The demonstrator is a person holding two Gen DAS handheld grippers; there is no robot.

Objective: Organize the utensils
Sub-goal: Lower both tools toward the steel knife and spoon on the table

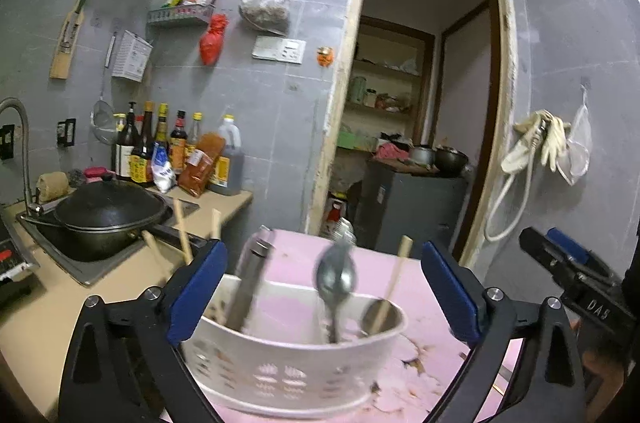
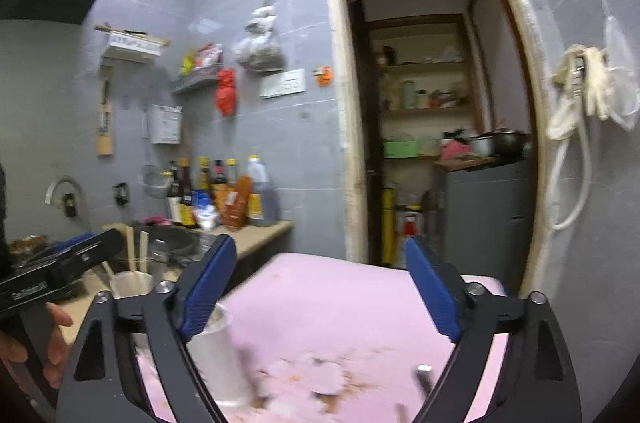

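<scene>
White perforated utensil basket [image 1: 288,375] sits on pink desk [image 1: 404,287], low centre in the left wrist view, between the spread blue fingers [image 1: 200,295] of the left gripper [image 1: 324,297]; fingers released, whether they touch the rim cannot be told. Inside basket: metal spoon [image 1: 335,273] standing bowl-up, blurred; wooden stick [image 1: 394,283] leaning right; dark metal handle [image 1: 250,283] on left side. Right gripper [image 2: 320,297] also spread wide, nothing between its fingers [image 2: 208,291], over the pink desk; a blurred white object [image 2: 218,359] beside its left finger. Beyond: black wok [image 1: 108,219] in sink, sauce bottles [image 1: 168,147] on counter, white cup holding chopsticks [image 2: 134,269], open doorway [image 1: 420,103].
</scene>
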